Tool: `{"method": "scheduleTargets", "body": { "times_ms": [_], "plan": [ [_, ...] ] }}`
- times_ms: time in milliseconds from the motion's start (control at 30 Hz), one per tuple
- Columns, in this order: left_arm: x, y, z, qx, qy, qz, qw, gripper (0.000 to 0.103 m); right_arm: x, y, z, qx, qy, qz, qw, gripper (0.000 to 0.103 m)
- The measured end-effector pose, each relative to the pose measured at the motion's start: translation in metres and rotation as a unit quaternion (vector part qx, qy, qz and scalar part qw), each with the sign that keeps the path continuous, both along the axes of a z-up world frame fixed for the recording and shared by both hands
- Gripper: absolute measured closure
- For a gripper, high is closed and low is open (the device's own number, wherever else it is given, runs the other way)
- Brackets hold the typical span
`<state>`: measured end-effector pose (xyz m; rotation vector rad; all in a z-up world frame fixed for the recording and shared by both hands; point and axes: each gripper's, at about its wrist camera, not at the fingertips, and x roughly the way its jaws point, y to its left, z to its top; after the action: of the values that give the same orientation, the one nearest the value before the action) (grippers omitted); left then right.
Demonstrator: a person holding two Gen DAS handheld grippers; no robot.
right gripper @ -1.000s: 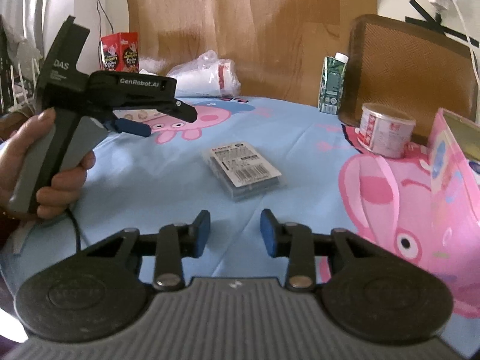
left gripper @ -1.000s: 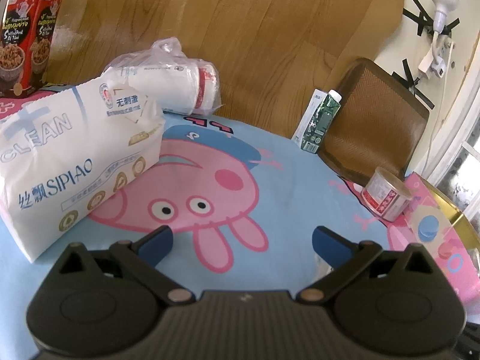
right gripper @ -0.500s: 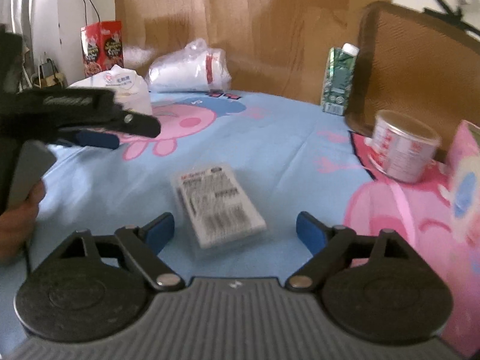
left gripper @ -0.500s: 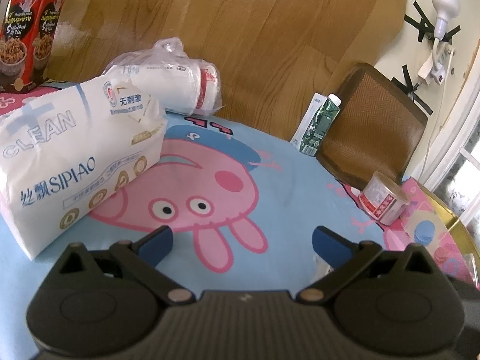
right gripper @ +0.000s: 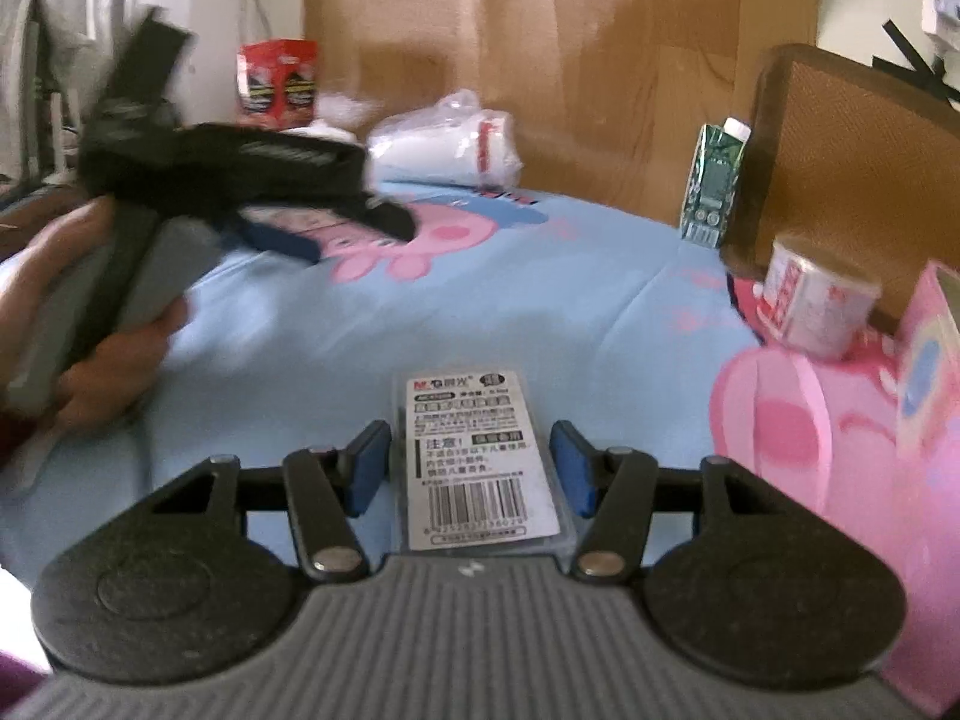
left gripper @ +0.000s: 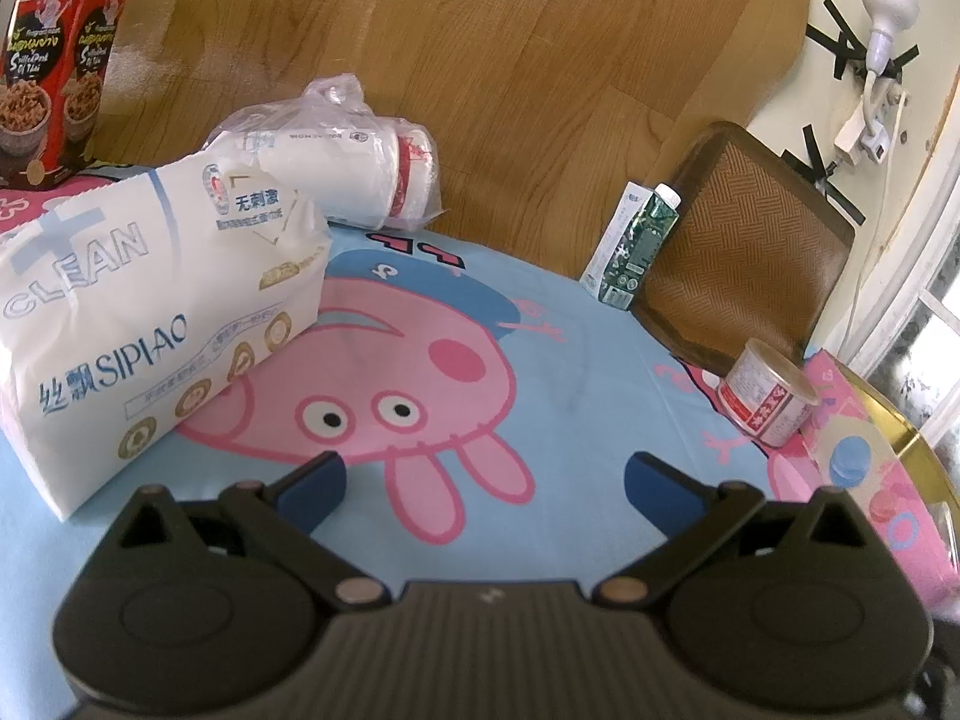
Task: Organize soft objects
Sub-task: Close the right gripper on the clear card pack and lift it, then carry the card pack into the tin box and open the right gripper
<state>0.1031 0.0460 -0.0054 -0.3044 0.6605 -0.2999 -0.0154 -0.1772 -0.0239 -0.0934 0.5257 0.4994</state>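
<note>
A white tissue pack (left gripper: 138, 324) lies on the blue cartoon tablecloth (left gripper: 576, 348) at the left, with a clear bag of paper cups (left gripper: 342, 168) behind it. My left gripper (left gripper: 480, 474) is open over the pig print, nothing between its fingers. In the right wrist view it (right gripper: 348, 234) shows blurred at the left, held by a hand (right gripper: 114, 360). A small clear plastic box with a white barcode label (right gripper: 474, 420) lies flat between the blue pads of my right gripper (right gripper: 471, 462). Its jaws are closing, and the pads stand close beside the box's sides.
A green milk carton (left gripper: 636, 246) and a woven brown chair back (left gripper: 750, 252) stand at the table's far right. A tin can (left gripper: 765, 396) and a pink box (left gripper: 870, 468) sit nearer right. Red snack boxes (left gripper: 54, 60) stand at the far left.
My right gripper opened wide, moved forward over the labelled box, and has narrowed around it. The left gripper's view has hardly changed.
</note>
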Motion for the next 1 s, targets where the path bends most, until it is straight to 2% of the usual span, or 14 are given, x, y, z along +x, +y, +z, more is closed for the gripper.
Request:
{"method": "scheduleTargets", "body": {
  "times_ms": [167,267,333,433,733,933,1000],
  "plan": [
    [-0.019,-0.022,0.003,0.01,0.003,-0.037,0.9993,0.0,-0.034,-0.023,-0.005,0.019,-0.005,-0.017,1.0,0.042],
    [-0.039,-0.045,0.004,0.004,0.007,-0.081,0.9967,0.0,-0.043,-0.033,-0.009,0.021,-0.008,-0.041,0.999,0.032],
    [-0.049,-0.057,0.007,0.004,0.012,-0.104,0.9945,0.0,-0.045,-0.038,-0.009,0.025,-0.005,-0.046,0.999,0.032],
    [-0.058,-0.066,0.008,-0.025,0.03,-0.138,0.9897,0.0,-0.047,-0.037,-0.01,0.02,-0.013,-0.047,0.999,0.032],
    [-0.066,-0.065,0.007,-0.058,0.061,-0.159,0.9836,0.0,-0.048,-0.041,-0.014,0.03,-0.023,-0.051,0.998,0.03],
    [-0.074,-0.101,0.009,-0.035,0.068,-0.203,0.9763,0.004,-0.053,-0.042,-0.015,0.026,-0.03,-0.048,0.998,0.03],
    [-0.079,-0.109,0.013,-0.028,0.063,-0.213,0.9746,0.004,-0.057,-0.047,-0.016,0.025,-0.03,-0.051,0.998,0.027]
  ]
}}
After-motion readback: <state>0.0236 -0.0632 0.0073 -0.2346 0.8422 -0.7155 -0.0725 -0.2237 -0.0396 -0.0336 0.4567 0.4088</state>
